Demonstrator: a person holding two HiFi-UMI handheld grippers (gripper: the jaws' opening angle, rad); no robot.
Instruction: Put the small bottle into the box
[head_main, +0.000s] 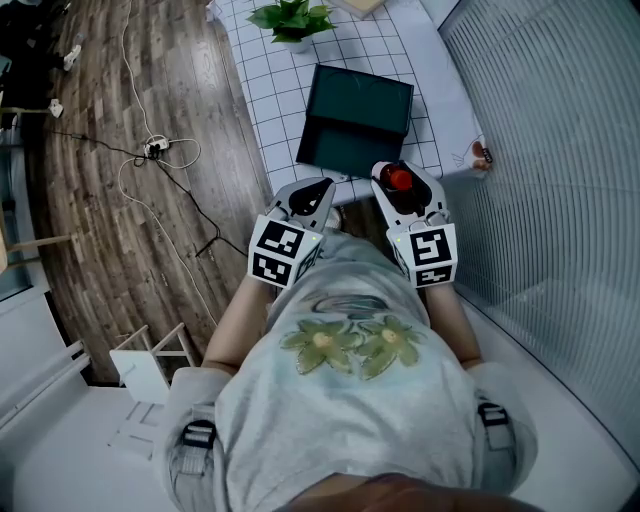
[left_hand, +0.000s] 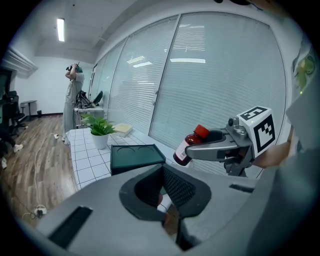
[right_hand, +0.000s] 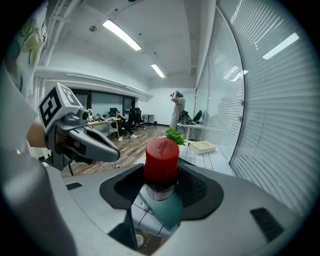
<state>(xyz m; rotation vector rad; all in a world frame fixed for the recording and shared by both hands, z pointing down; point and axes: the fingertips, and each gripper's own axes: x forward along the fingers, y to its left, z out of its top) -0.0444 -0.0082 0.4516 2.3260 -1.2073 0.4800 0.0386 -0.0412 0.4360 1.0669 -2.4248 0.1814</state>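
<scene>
A small brown bottle (head_main: 399, 180) with a red cap stands between the jaws of my right gripper (head_main: 401, 186), which is shut on it. In the right gripper view the red cap (right_hand: 161, 159) fills the middle. From the left gripper view the bottle (left_hand: 189, 147) shows a white label and tilts in the right gripper (left_hand: 210, 145). The dark green box (head_main: 352, 118) lies open on the white tiled table (head_main: 270, 90), just beyond both grippers. My left gripper (head_main: 312, 196) hangs beside the right one, jaws together and holding nothing.
A potted plant (head_main: 293, 18) and a pale book (left_hand: 121, 130) sit at the table's far end. Window blinds (head_main: 540, 150) run along the right. Cables (head_main: 160, 150) lie on the wood floor at left. A person (left_hand: 74, 95) stands far off.
</scene>
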